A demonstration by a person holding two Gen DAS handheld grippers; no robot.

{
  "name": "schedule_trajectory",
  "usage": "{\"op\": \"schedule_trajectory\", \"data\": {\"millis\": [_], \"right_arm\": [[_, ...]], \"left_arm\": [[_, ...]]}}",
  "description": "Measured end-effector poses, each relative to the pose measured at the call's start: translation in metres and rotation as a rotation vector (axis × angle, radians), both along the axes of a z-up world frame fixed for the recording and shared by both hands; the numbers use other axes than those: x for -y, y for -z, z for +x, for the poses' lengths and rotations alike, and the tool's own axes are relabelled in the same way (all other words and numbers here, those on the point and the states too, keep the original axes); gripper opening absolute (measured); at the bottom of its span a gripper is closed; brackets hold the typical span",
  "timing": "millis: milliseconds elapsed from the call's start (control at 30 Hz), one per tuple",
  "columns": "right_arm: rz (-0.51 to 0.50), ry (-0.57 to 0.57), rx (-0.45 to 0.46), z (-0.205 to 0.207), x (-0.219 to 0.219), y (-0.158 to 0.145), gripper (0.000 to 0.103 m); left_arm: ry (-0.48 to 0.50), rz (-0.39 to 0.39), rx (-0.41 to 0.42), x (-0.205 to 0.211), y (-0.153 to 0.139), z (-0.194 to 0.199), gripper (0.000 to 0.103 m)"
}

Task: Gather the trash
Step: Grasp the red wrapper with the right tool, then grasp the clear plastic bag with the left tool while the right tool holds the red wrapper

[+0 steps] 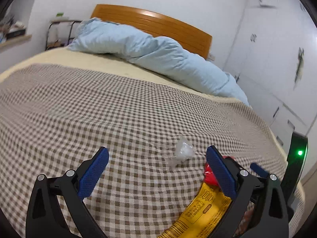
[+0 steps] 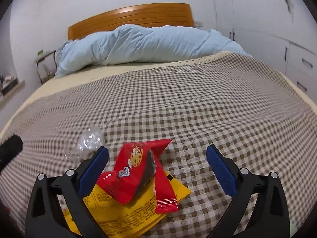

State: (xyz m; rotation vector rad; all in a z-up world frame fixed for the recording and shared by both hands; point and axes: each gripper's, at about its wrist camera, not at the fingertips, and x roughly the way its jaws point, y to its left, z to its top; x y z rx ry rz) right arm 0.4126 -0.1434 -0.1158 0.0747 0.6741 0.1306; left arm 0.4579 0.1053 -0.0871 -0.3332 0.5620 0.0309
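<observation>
Three pieces of trash lie on the checked bedspread (image 1: 99, 109). A crumpled clear plastic wrapper (image 1: 183, 150) (image 2: 90, 137) sits just ahead of my left gripper (image 1: 157, 168), which is open and empty. A red cookie wrapper (image 2: 136, 170) (image 1: 209, 175) lies on top of a yellow snack packet (image 2: 126, 212) (image 1: 200, 208). My right gripper (image 2: 157, 168) is open above them, the red wrapper lying near its left finger without being held. In the left wrist view the right finger hides most of the red wrapper.
A light blue duvet (image 2: 142, 43) is bunched at the head of the bed against a wooden headboard (image 2: 130, 17). White wardrobe doors (image 1: 273, 59) stand to the right. A bedside rack (image 1: 59, 31) and a shelf (image 1: 15, 37) are at the left.
</observation>
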Motion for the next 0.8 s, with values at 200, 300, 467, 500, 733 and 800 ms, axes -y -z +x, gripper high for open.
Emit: {"op": "schedule_trajectory", "data": {"millis": [200, 300, 467, 500, 733, 800], "right_arm": [[0.110, -0.050, -0.125, 0.017, 0.013, 0.020, 0.029], [0.173, -0.033, -0.093, 0.011, 0.029, 0.016, 0.007], [0.163, 0.025, 0.081, -0.018, 0.043, -0.010, 0.003], [0.167, 0.040, 0.110, -0.023, 0.046, -0.014, 0.003], [0.207, 0.126, 0.212, -0.033, 0.065, -0.024, 0.003], [0.220, 0.143, 0.210, -0.035, 0.071, -0.021, 0.003]], "left_arm": [[0.019, 0.020, 0.000, 0.003, 0.011, -0.001, 0.096], [0.045, 0.031, -0.009, 0.009, 0.017, 0.002, 0.096], [0.068, 0.045, 0.006, 0.017, 0.015, 0.003, 0.096], [0.073, 0.048, 0.012, 0.019, 0.015, 0.002, 0.096], [0.084, 0.068, 0.013, 0.028, 0.014, 0.001, 0.096], [0.081, 0.060, 0.014, 0.025, 0.013, 0.000, 0.096]]}}
